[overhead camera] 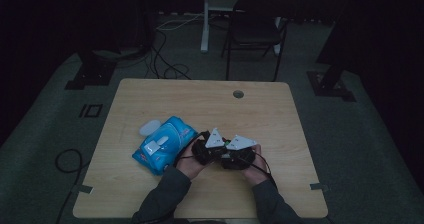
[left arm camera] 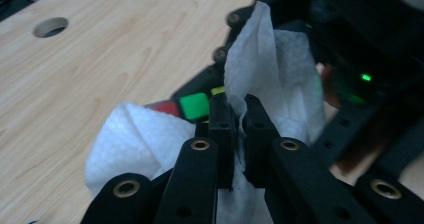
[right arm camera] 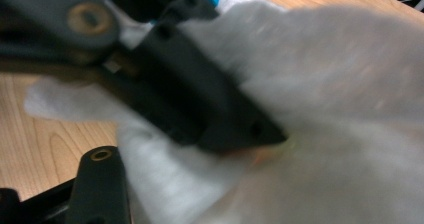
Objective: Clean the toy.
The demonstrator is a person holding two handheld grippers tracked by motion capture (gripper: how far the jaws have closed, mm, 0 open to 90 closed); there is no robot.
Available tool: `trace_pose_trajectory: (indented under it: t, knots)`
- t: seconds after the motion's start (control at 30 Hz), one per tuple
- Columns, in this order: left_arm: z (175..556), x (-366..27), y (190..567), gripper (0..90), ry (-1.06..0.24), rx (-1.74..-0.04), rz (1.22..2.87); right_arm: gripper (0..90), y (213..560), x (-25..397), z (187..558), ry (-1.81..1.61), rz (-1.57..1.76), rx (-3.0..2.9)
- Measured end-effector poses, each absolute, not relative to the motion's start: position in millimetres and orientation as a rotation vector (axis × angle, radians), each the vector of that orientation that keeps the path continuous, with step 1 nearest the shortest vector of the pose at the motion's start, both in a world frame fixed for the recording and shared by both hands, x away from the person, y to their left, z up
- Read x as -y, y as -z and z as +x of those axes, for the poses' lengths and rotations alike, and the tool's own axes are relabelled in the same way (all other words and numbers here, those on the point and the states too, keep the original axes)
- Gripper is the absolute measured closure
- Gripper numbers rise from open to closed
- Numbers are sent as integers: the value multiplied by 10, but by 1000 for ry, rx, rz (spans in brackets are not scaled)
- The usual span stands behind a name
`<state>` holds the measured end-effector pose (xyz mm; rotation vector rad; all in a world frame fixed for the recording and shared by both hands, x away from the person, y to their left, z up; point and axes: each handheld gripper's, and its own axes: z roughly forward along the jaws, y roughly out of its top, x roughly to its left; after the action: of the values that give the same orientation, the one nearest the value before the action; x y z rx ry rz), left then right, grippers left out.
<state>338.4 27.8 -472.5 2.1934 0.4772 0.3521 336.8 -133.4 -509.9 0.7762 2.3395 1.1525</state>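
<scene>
Wiping well means keeping the left gripper [left arm camera: 239,115] clamped on the wipe [left arm camera: 270,79], rubbing the cube [left arm camera: 192,105] beyond its tips; right gripper's [overhead camera: 239,151] jaw state I cannot tell.

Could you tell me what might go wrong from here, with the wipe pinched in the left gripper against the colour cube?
1. The left gripper pinches only a thin fold of the white wipe, so the sheet may tear or slip out under rubbing.
2. The colour cube sits mostly hidden behind the wipe, and how the right gripper grips it is unclear, so it might twist loose.
3. Both grippers crowd together; their cables could snag.
</scene>
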Motion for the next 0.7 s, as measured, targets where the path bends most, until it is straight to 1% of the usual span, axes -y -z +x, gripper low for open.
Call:
trace_pose_trajectory:
  t: [0.3, 0.7]
  knots:
    - [3500, -394, 4690, 867, -395, -525, 2177, 339, 5090, 1273, 3315, -1128, 737, -2337]
    - [3635, -495, 4614, 866, -424, -584, 2148, 339, 5081, 1146, 3194, -1025, 599, -2306]
